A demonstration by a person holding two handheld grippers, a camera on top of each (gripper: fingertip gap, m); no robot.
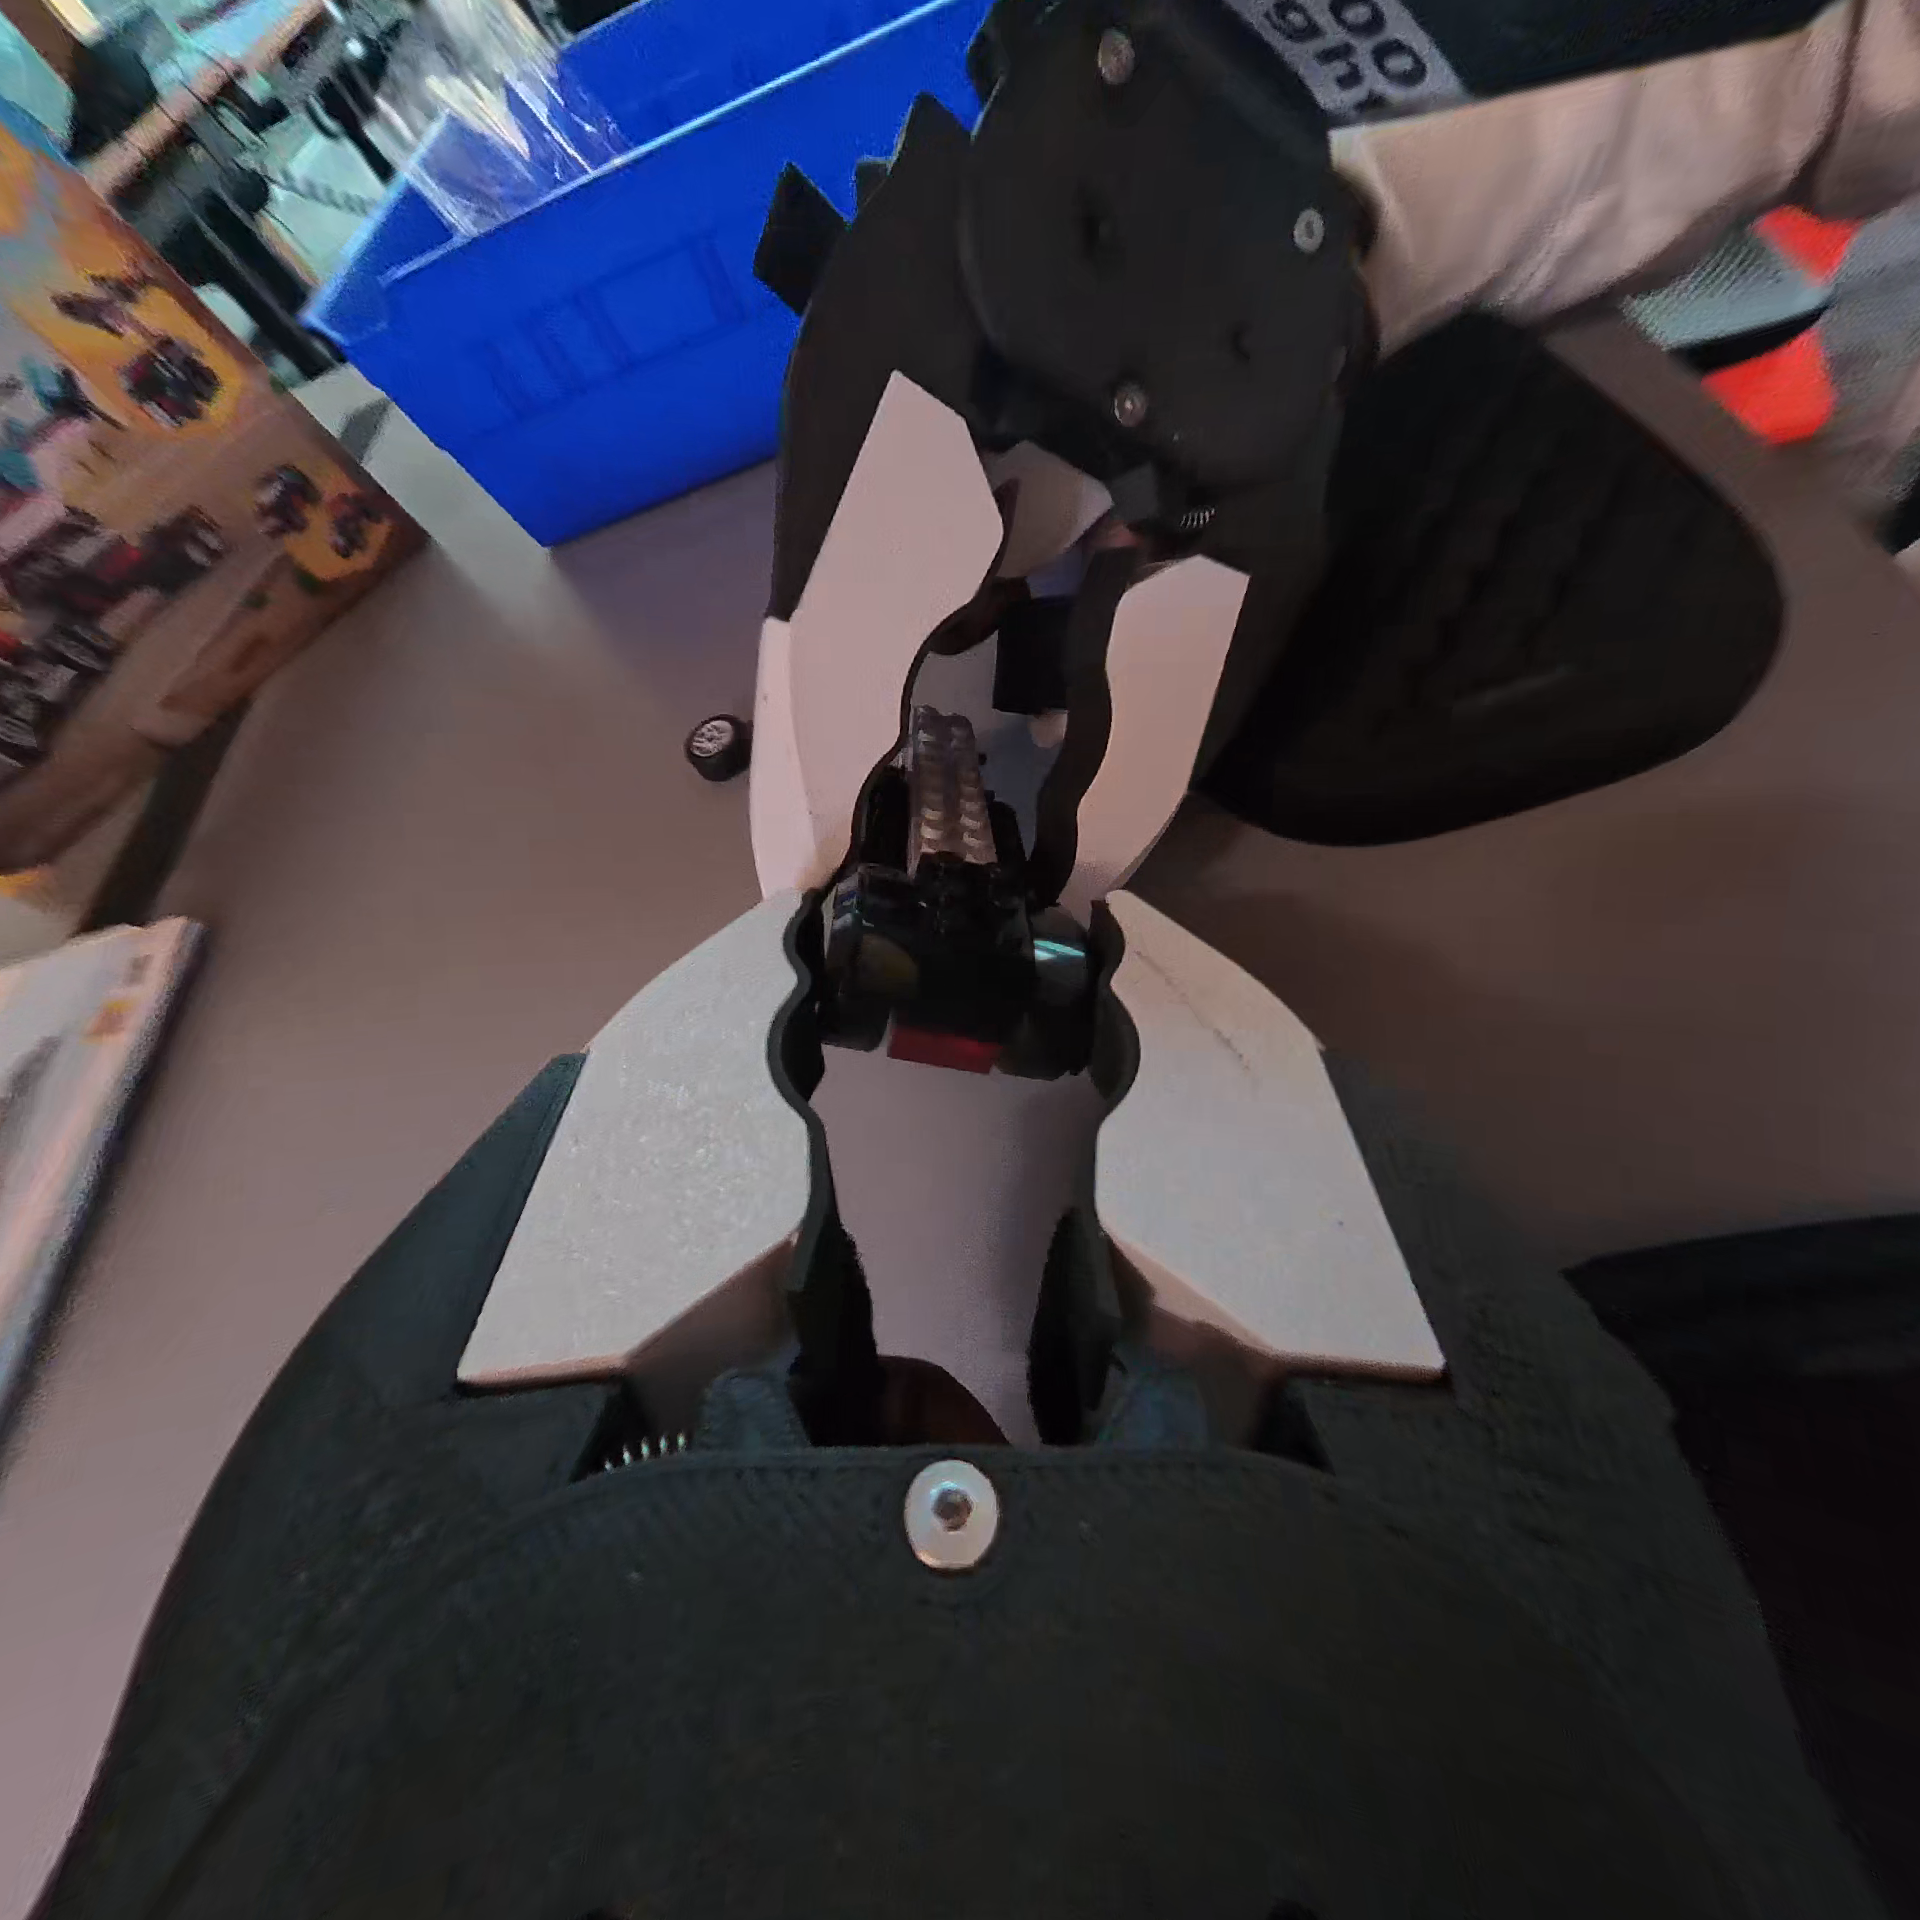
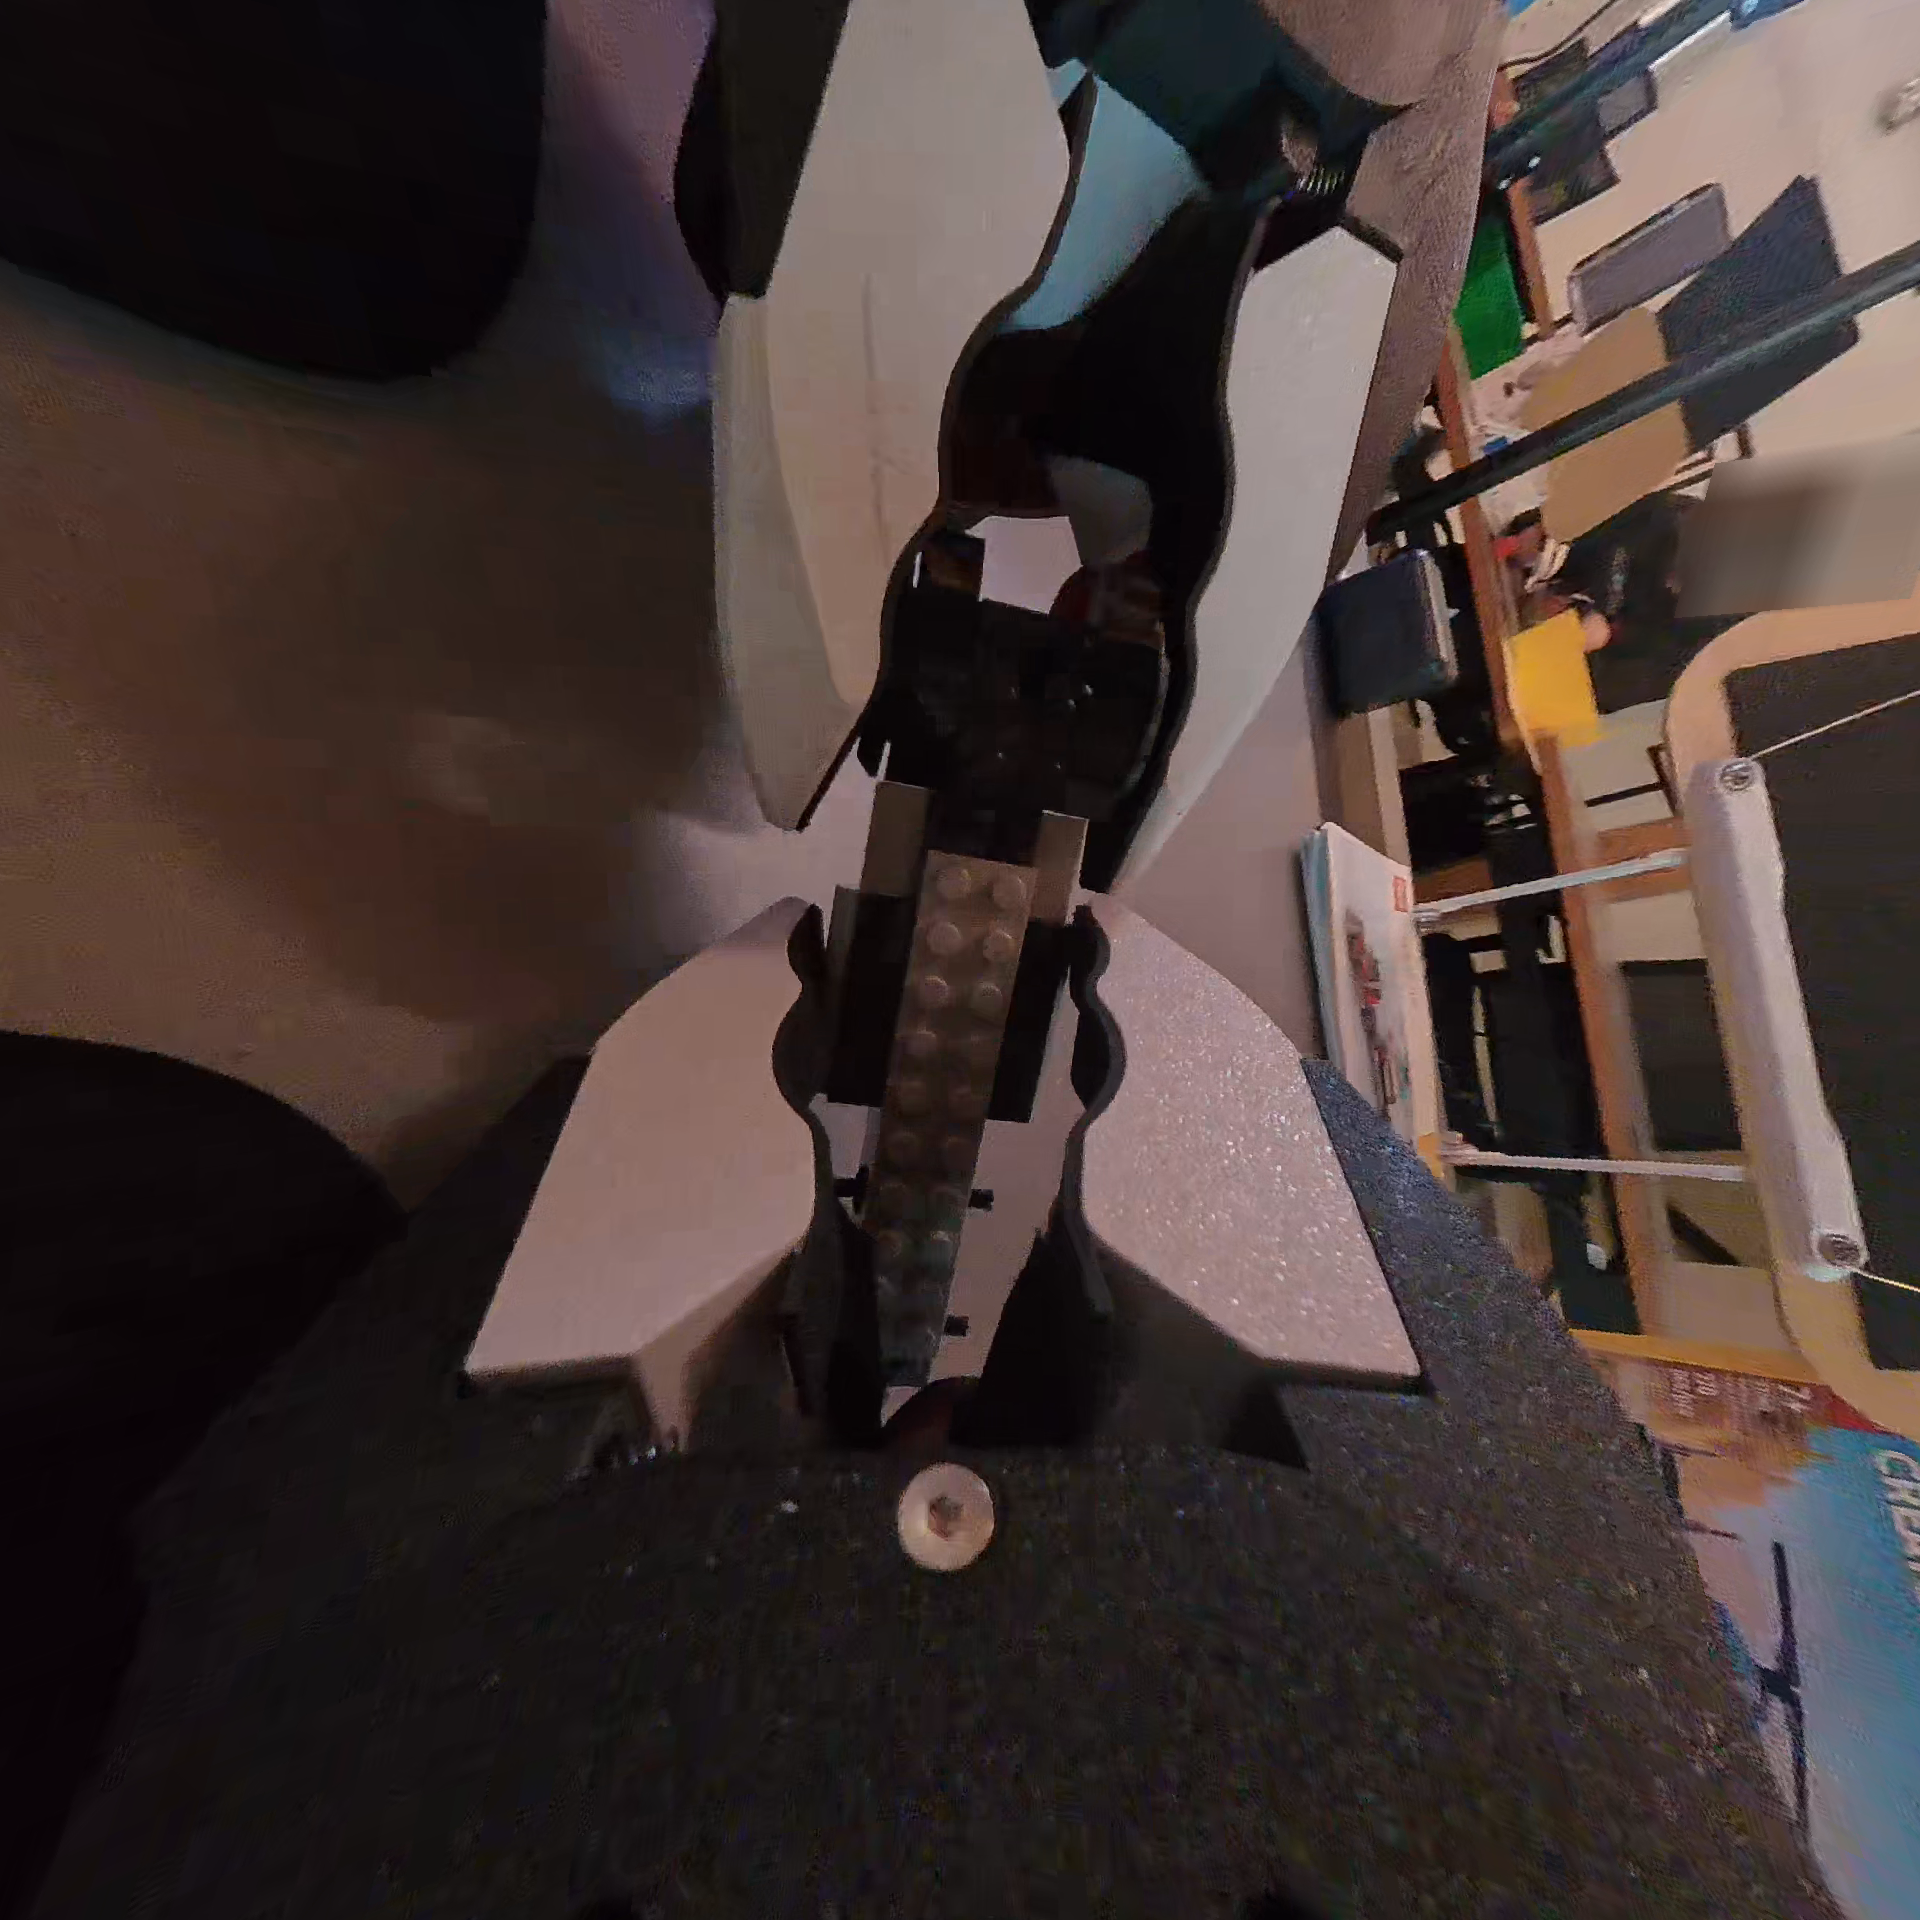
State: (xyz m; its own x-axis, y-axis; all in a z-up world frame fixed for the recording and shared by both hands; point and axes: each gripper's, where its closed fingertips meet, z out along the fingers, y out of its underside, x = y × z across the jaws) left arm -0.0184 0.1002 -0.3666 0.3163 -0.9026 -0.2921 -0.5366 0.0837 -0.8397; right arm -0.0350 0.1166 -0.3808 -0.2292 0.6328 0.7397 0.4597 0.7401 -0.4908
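Observation:
A small brick-built car chassis (image 1: 935,966), black with a red brick (image 1: 951,1047) at its near end and a long grey studded plate (image 1: 943,790) on top, hangs above the table (image 1: 416,831) between both grippers. My left gripper (image 1: 951,977) is shut on the wheeled end, with both pads against its sides. My right gripper (image 1: 956,831) reaches in from the far side. In the right wrist view my right gripper (image 2: 945,997) is shut on the black sides of the chassis beside the grey plate (image 2: 951,997). The left gripper (image 2: 1029,665) holds the far end (image 2: 997,707).
A loose small wheel (image 1: 717,744) lies on the table left of the grippers. A blue bin (image 1: 623,312) stands behind, a printed box (image 1: 135,468) at the left and a booklet (image 1: 73,1091) near the left edge. A black chair seat (image 1: 1507,592) is at the right. Left and right tips are no more than a few centimetres apart.

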